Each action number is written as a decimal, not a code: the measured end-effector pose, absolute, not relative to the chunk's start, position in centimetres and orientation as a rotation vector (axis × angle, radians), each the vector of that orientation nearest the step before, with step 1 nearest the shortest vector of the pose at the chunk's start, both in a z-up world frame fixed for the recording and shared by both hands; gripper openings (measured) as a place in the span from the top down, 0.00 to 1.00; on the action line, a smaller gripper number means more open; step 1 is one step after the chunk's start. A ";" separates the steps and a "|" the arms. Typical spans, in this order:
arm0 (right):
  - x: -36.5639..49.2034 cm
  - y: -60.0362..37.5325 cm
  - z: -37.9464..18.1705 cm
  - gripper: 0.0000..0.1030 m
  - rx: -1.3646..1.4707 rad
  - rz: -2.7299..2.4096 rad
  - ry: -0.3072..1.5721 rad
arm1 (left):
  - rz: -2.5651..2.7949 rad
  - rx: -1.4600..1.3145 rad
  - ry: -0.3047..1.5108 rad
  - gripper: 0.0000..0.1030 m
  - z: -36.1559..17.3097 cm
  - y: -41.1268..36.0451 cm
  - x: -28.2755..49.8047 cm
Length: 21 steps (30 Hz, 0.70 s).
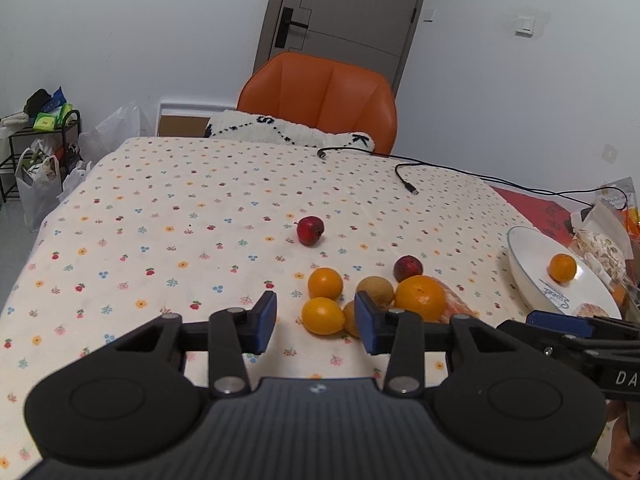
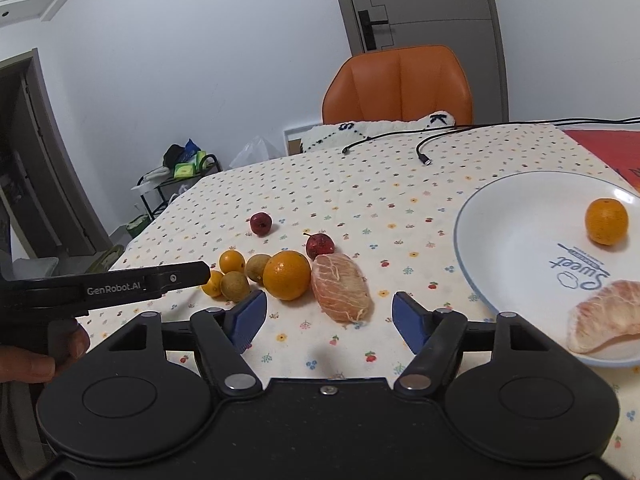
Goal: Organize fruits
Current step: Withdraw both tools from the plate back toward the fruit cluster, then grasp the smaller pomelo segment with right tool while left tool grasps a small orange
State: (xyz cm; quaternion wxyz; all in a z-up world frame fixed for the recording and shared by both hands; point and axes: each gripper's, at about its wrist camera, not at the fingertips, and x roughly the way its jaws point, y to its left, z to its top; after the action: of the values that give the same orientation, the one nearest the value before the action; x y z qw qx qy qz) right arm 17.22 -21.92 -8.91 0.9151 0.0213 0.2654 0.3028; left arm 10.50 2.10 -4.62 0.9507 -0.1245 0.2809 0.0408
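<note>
You are between picks: both tools hang above the table (image 2: 360, 184) with nothing in them. Your right gripper (image 2: 328, 320) has its jaws spread wide, empty, and lined up on the peeled pomelo segment (image 2: 341, 287) lying just ahead of it near the table's front edge. Your left gripper (image 1: 316, 320) is also parted and empty, with a small orange (image 1: 322, 315) showing in the gap beyond it.

The plate (image 2: 500, 240) at the right edge already carries one orange (image 2: 606, 221) and one pomelo piece (image 2: 600, 320). The rest, a large orange (image 2: 286, 274), small oranges, brown fruits and two red fruits (image 2: 261, 223), sits clustered on the cloth left of the plate.

Your next move is probably to lower the right gripper around the loose segment. Squeeze lightly; it looks soft and could tear.
</note>
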 end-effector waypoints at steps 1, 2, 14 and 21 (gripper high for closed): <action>17.4 -21.8 -8.9 0.33 0.043 0.624 0.548 | 0.083 -0.255 0.575 0.60 -4.8 2.2 10.6; 17.6 -21.7 -8.9 0.33 0.043 0.625 0.550 | 0.083 -0.256 0.578 0.60 -4.9 2.3 10.7; 18.7 -20.0 -9.0 0.34 0.019 0.639 0.565 | 0.081 -0.275 0.604 0.68 -6.1 2.8 11.7; 19.7 -19.2 -9.4 0.37 0.001 0.630 0.584 | 0.073 -0.284 0.599 0.80 -6.2 3.0 11.7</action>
State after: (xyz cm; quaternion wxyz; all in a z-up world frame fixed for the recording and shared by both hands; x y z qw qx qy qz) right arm 19.71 -19.15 -9.42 0.9090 0.0005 0.2833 0.3056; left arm 11.74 2.98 -6.23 0.9449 -0.1392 0.2941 0.0356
